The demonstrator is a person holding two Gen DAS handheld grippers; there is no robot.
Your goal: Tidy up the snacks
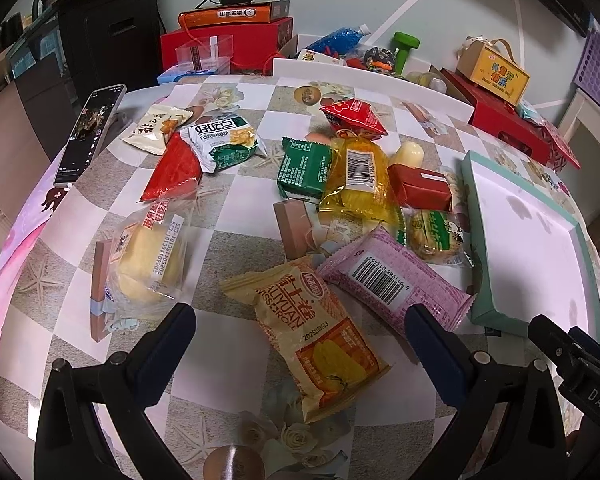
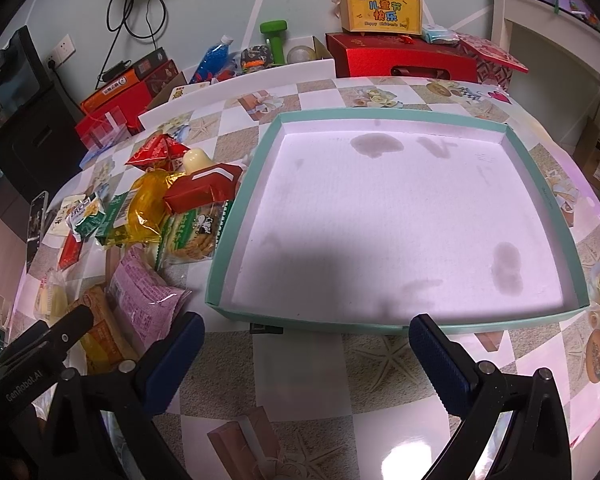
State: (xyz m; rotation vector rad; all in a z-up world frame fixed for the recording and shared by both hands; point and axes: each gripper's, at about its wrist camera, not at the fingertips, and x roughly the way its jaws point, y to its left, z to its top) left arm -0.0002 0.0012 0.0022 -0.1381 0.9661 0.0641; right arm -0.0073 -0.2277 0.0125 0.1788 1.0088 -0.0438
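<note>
The worktop [image 1: 228, 248] carries a checked, flower-printed cloth and fills both views. Largest on it is the shallow teal-rimmed box [image 2: 538, 184], lying straight ahead of the right gripper [image 2: 306, 344]; its white floor is bare but stained, and a dark shadow crosses the near part. That gripper's fingers [image 2: 440, 354] stand wide apart with nothing between them, above the cloth just short of the box's near wall.

The left gripper [image 1: 300, 328] is likewise spread wide and holds nothing. Between its fingers [image 1: 172, 336] and partly ahead of them lies the yellow Swiss-roll packet [image 1: 312, 328]. Just beyond the right-hand finger sits the pink packet [image 1: 392, 276], its far end near the box corner. Beyond the left-hand finger lies a clear-wrapped yellow cake [image 1: 148, 256].

Farther ahead the snacks crowd together: a yellow cellophane bag [image 1: 358, 176] overlapping a green packet [image 1: 304, 168], a red carton [image 1: 420, 188], a round biscuit pack [image 1: 434, 236] tight against the box wall, and a red pouch [image 1: 354, 114]. Off to the left lie a red triangular pouch [image 1: 172, 172], a green-and-white packet [image 1: 224, 144] and a phone [image 1: 90, 132].

Gift boxes and a green dumbbell [image 1: 404, 50] stand behind the worktop; small print is unreadable.
</note>
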